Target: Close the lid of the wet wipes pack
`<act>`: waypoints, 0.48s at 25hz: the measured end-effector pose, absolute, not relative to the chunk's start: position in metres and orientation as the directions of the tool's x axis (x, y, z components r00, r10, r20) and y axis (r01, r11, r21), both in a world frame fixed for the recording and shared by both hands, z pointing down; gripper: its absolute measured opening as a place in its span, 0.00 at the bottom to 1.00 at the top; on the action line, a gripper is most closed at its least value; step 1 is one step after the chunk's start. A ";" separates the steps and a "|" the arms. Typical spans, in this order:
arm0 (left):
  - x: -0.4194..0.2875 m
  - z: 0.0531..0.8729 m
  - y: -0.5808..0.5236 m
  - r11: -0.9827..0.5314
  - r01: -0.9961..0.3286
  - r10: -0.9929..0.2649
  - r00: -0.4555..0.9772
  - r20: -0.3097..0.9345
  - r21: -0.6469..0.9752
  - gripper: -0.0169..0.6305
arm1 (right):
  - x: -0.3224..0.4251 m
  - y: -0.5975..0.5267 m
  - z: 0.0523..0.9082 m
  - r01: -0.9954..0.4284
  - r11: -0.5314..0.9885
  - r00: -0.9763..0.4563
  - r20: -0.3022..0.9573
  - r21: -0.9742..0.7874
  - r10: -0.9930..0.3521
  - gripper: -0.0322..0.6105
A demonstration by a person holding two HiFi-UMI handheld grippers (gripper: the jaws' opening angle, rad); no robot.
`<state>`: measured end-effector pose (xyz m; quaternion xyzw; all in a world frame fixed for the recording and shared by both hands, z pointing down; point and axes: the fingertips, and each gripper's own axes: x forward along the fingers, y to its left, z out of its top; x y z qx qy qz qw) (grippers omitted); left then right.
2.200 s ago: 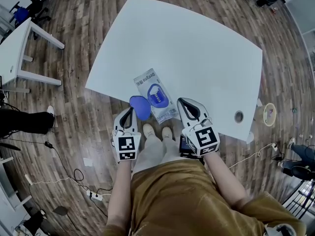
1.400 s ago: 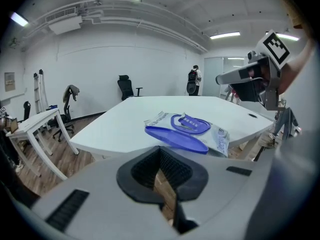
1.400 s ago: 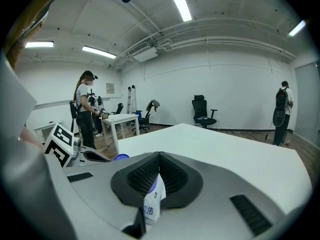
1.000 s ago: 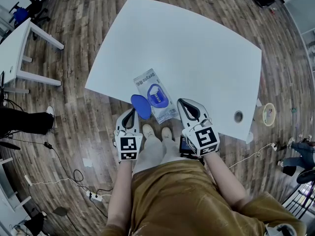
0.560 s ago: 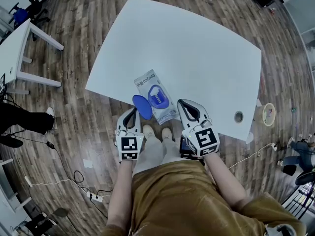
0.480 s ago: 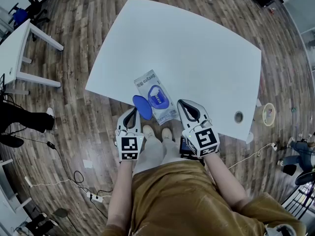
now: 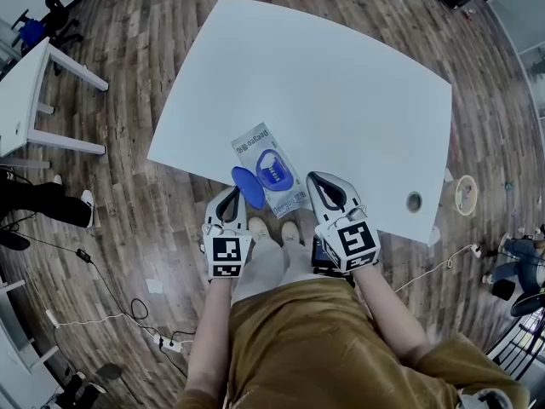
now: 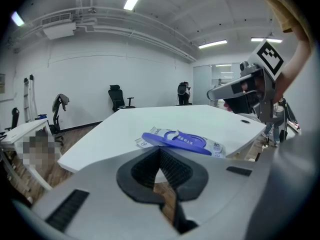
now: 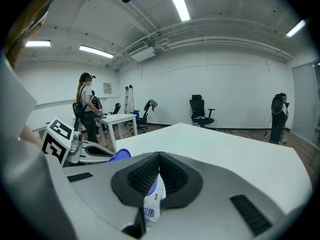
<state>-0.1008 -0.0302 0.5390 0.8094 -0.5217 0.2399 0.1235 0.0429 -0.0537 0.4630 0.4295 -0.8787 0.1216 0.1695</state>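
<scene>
The wet wipes pack (image 7: 271,167) lies flat near the front edge of the white table (image 7: 341,83). Its blue lid (image 7: 249,187) stands open, hinged off the pack's left side and tilted up. My left gripper (image 7: 233,193) is shut, its tip just behind and below the lid (image 8: 172,139); whether it touches the lid I cannot tell. My right gripper (image 7: 312,176) is shut too, just right of the pack's near corner. In the right gripper view a strip of the pack (image 9: 151,201) shows through the hollow under the tips.
A cable hole (image 7: 414,201) sits in the table's front right corner. A small white desk (image 7: 21,92) stands far left, and a tape roll (image 7: 466,196) and cables lie on the wood floor. A person (image 9: 86,109) stands by a desk in the background.
My left gripper has crept right and forward toward the pack. The blue lid has tipped up from lying wide open and now looks narrower, closer over the pack. The right gripper has stayed put.
</scene>
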 end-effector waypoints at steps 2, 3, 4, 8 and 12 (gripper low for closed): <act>-0.098 0.539 -0.031 -0.430 -0.901 -0.785 0.344 0.516 -0.052 0.02 | 0.043 -0.054 0.464 -0.795 0.602 -0.574 0.403 -0.069 -0.713 0.06; -0.096 0.539 -0.032 -0.433 -0.900 -0.784 0.347 0.515 -0.053 0.02 | 0.043 -0.054 0.465 -0.795 0.603 -0.575 0.403 -0.069 -0.712 0.06; -0.095 0.539 -0.032 -0.436 -0.898 -0.783 0.349 0.516 -0.054 0.02 | 0.043 -0.054 0.465 -0.794 0.604 -0.575 0.404 -0.069 -0.711 0.06; -0.092 0.540 -0.029 -0.444 -0.895 -0.777 0.358 0.518 -0.049 0.02 | 0.040 -0.054 0.465 -0.791 0.608 -0.579 0.404 -0.070 -0.708 0.06; -0.089 0.541 -0.030 -0.450 -0.892 -0.774 0.364 0.518 -0.046 0.02 | 0.039 -0.055 0.467 -0.789 0.610 -0.581 0.407 -0.072 -0.705 0.06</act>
